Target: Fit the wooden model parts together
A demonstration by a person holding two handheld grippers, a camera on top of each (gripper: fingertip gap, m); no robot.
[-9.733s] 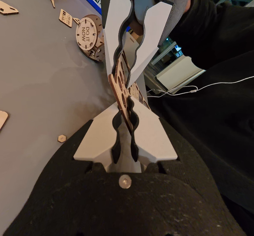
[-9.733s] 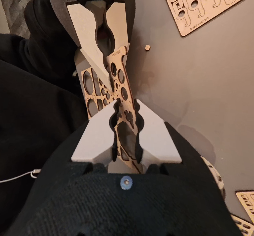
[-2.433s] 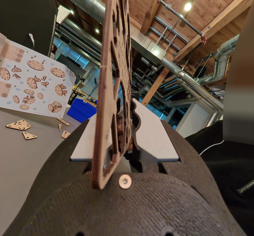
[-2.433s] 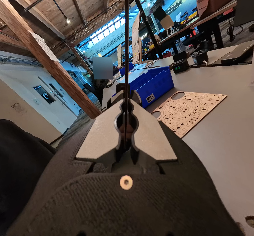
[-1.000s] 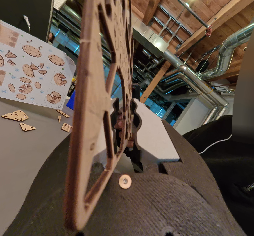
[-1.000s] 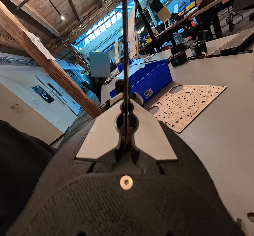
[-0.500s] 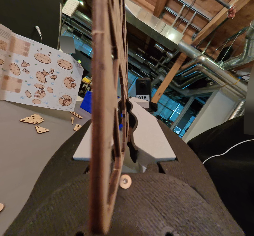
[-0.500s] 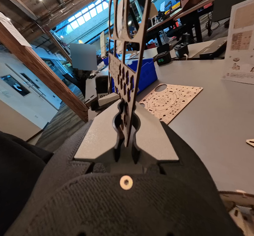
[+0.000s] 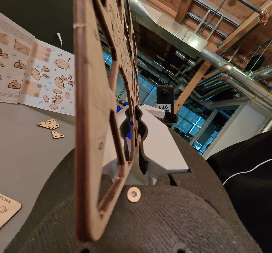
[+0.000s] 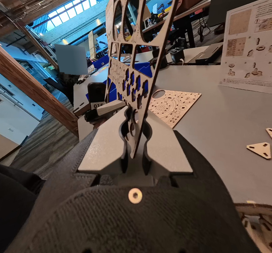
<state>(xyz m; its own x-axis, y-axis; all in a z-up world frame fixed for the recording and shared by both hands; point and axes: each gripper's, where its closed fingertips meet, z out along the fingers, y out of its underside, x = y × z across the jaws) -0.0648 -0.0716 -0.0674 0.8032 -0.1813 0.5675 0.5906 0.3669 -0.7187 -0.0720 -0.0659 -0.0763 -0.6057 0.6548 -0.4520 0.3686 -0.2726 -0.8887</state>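
The left tool (image 9: 133, 110) is pinching a thin laser-cut wooden sheet (image 9: 91, 84) close between its fingers, the sheet standing upright on edge above the grey bench (image 9: 29, 150). The right tool (image 10: 136, 113) is sitting part open around the same sheet (image 10: 141, 51), its fingers standing a little apart with the panel leaning against the right-hand one. Lying flat on the bench are another cut-out sheet (image 10: 175, 106), small triangular wooden pieces (image 9: 57, 134), and a folded instruction leaflet (image 9: 36, 75) standing behind them. A blue bin (image 10: 144, 70) is sitting beyond the sheet.
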